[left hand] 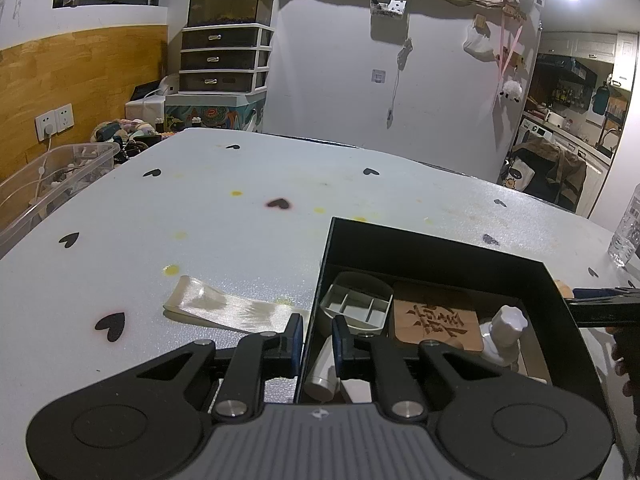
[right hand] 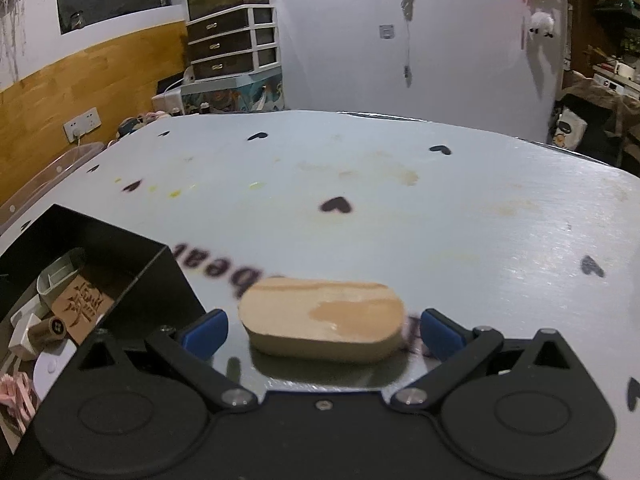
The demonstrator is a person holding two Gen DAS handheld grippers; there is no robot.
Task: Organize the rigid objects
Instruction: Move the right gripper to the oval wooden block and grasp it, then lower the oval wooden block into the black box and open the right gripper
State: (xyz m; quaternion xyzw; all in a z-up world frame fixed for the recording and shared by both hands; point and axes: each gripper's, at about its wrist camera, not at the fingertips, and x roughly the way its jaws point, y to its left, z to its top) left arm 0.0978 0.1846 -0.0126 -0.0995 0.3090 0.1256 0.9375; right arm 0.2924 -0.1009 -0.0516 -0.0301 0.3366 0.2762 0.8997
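Observation:
A black open box (left hand: 440,248) sits on the white table with heart prints (left hand: 200,220). My left gripper (left hand: 318,338) is shut on the box's left wall, one pad outside and one inside. Inside the box lie a grey divided tray (left hand: 356,304), a carved wooden coaster (left hand: 436,320), a white knobbed bottle (left hand: 506,332) and a white cylinder (left hand: 320,376). In the right wrist view an oval wooden block (right hand: 324,320) lies flat on the table (right hand: 440,220), just right of the box (right hand: 120,240). My right gripper (right hand: 324,330) is open wide, its blue pads (right hand: 206,330) flanking the block without touching it.
A clear curled plastic strip (left hand: 228,308) lies on the table left of the box. A clear storage bin (left hand: 48,184) stands off the table's left edge. A glass (left hand: 628,228) stands at the far right. A hand (left hand: 628,360) shows at the right edge.

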